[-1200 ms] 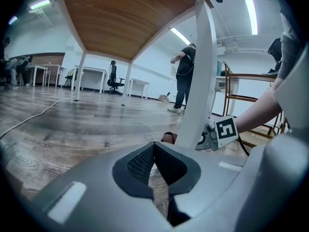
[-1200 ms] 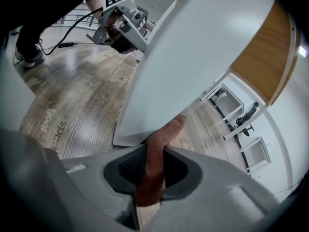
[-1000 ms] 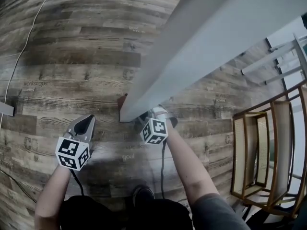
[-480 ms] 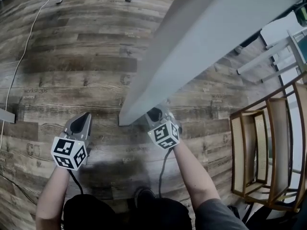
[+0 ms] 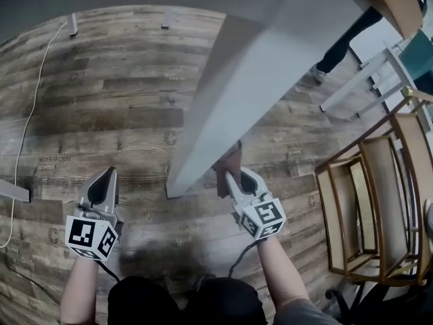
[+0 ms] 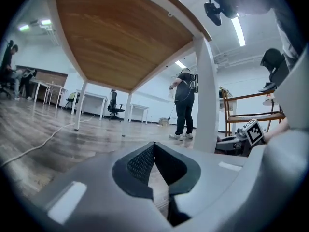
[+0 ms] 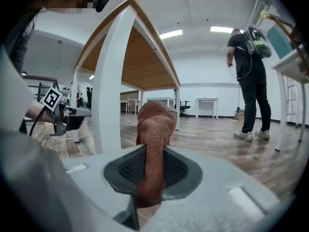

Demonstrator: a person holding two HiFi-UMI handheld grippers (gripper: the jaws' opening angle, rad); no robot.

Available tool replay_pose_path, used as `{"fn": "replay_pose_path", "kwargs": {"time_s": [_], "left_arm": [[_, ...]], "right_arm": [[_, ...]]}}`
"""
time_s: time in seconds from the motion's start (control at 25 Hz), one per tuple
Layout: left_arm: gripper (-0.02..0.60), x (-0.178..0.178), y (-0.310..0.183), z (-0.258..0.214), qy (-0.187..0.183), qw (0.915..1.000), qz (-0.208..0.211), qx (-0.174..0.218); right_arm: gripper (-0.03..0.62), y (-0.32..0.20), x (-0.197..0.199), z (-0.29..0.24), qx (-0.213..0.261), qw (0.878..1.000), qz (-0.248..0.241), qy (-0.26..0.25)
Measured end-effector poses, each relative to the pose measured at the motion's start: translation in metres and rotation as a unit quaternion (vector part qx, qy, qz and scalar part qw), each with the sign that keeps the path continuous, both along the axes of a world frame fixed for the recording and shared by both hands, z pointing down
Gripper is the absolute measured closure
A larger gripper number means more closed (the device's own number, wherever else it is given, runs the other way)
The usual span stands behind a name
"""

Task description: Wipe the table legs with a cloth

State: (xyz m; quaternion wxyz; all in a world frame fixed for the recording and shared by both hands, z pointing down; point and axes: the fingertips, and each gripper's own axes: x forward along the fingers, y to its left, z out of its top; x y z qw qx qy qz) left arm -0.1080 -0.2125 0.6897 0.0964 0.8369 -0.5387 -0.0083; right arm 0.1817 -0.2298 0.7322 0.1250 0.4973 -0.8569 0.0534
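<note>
The right claw is clamped tight on the reddish-brown cloth, which pokes out past the claw tips in a bunched-up fold. The cloth sits just to the right of the surface's white leg, low down near the wood floor, though I can't tell if it's actually touching the leg. The left claw has its jaws closed on nothing, down low on the other side of that leg, well apart from the cloth.

Head view looks steeply down; both gripper views sit low near the floor, sharing the table leg.
</note>
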Motion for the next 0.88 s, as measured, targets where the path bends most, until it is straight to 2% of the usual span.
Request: {"fn": "replay_pose_path", "kwargs": {"time_s": [0.12,0.32,0.52,0.8,0.88], "left_arm": [[0.563,0.001,0.000,-0.032,-0.006,0.9995,-0.006,0.032],[0.563,0.000,-0.009,-0.060,-0.011,0.9993,-0.008,0.036],[0.563,0.002,0.011,-0.122,-0.043,0.9974,-0.017,0.056],[0.563,0.031,0.078,-0.235,-0.072,0.9969,-0.001,0.033],[0.563,0.034,0.092,-0.259,-0.067,0.9976,-0.006,0.014]], "right_arm": [[0.531,0.011,0.006,-0.029,0.016,0.999,0.019,-0.030],[0.531,0.019,0.014,-0.059,0.028,0.998,0.034,-0.038],[0.531,0.023,0.034,-0.124,0.022,0.997,0.058,-0.048],[0.531,0.044,0.049,-0.257,-0.012,0.997,0.052,-0.052],[0.531,0.046,0.050,-0.290,-0.019,0.998,0.048,-0.046]]}}
